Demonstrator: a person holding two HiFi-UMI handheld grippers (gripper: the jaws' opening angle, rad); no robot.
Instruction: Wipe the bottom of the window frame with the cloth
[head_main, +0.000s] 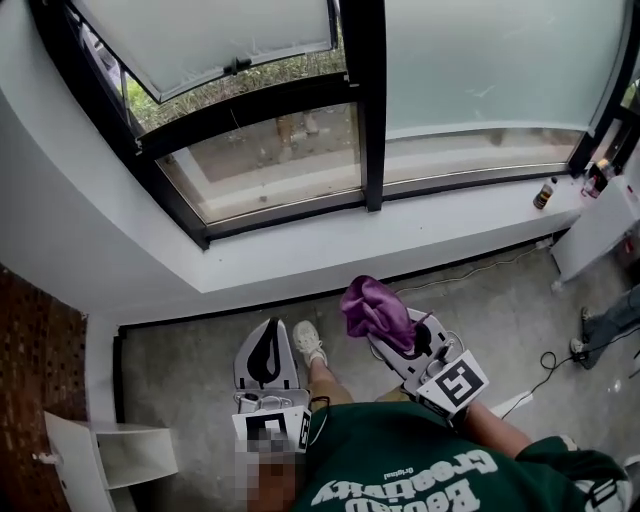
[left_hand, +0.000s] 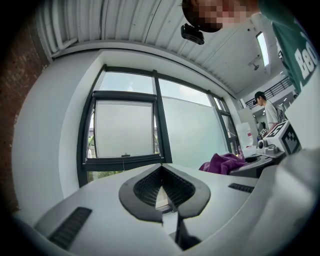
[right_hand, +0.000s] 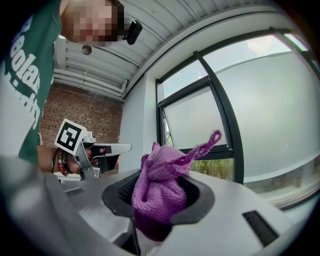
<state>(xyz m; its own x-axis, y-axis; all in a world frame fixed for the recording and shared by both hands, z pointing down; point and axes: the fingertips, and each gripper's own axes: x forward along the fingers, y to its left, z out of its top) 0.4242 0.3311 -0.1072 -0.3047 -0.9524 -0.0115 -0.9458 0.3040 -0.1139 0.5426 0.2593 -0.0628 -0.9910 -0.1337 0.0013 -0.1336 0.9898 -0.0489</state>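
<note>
Bottom rail of the window frame (head_main: 290, 218) is well ahead of both grippers, so I'd push the right gripper (head_main: 392, 330) forward until the wad lands flat, then drag along the rail. It's clamped on the purple cloth (head_main: 372, 308), which bulges past its tips. The left gripper (head_main: 270, 332) beside it is closed on nothing.
</note>
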